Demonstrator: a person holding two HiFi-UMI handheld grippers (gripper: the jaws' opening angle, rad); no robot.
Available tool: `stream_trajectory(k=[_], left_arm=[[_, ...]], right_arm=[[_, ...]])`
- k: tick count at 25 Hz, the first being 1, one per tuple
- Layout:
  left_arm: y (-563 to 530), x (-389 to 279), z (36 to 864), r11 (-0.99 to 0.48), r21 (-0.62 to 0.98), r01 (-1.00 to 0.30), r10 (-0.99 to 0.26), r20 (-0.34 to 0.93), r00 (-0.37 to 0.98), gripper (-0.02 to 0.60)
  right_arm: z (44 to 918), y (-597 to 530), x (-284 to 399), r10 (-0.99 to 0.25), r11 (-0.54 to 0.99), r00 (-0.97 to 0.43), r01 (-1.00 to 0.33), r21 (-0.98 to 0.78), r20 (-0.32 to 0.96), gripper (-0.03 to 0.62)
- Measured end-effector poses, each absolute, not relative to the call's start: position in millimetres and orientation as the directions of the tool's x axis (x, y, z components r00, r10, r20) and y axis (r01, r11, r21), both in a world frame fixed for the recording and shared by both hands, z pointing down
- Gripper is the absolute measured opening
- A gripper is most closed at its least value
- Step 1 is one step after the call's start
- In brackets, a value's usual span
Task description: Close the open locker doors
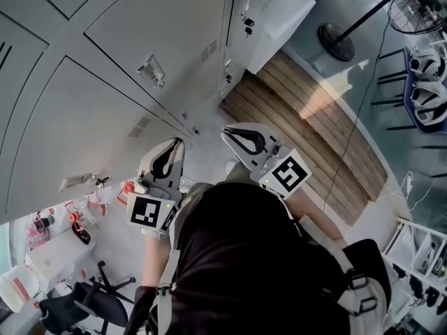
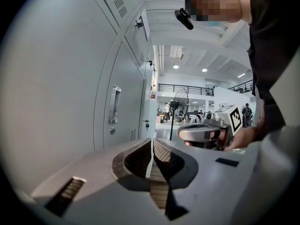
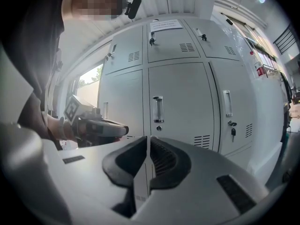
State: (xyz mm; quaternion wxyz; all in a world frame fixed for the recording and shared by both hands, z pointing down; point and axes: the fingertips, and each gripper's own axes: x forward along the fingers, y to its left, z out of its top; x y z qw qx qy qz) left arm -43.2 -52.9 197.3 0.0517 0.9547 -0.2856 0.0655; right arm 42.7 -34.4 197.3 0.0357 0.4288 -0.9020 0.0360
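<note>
A bank of grey lockers [image 1: 105, 110] fills the upper left of the head view. The doors facing me in the right gripper view are flush, each with a handle [image 3: 158, 109]. At the far end of the row a white door panel [image 1: 283, 26] stands out from the lockers; it shows in the left gripper view as a pale door [image 2: 149, 111]. My left gripper [image 1: 179, 143] is shut and holds nothing, a short way off the lockers. My right gripper [image 1: 228, 132] is shut and empty too, beside the left one, pointing at the lockers.
A wooden slatted platform [image 1: 307, 124] lies on the floor to the right of the lockers. A fan on a round base [image 1: 335, 44] stands beyond it. At lower left are a black chair [image 1: 91, 302] and a table with bottles [image 1: 63, 239]. A key hangs in one lock [image 3: 233, 133].
</note>
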Motion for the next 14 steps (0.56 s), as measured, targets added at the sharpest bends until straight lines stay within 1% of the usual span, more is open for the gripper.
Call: stream_trajectory(k=[7,14], left_arm=[[-58,-58,202,-0.833,0.111,-0.542,-0.524,0.159,0.837,0.006],[-63,-66,204,-0.843,0.106,-0.528,-0.51,0.158,0.846,0.006]], right_arm=[[200,-36,26,-0.776,0.621,-0.621,-0.783,-0.039,0.108,0.035],[203,-38,16,-0.784,0.61,-0.61,-0.792,-0.035,0.116,0.035]])
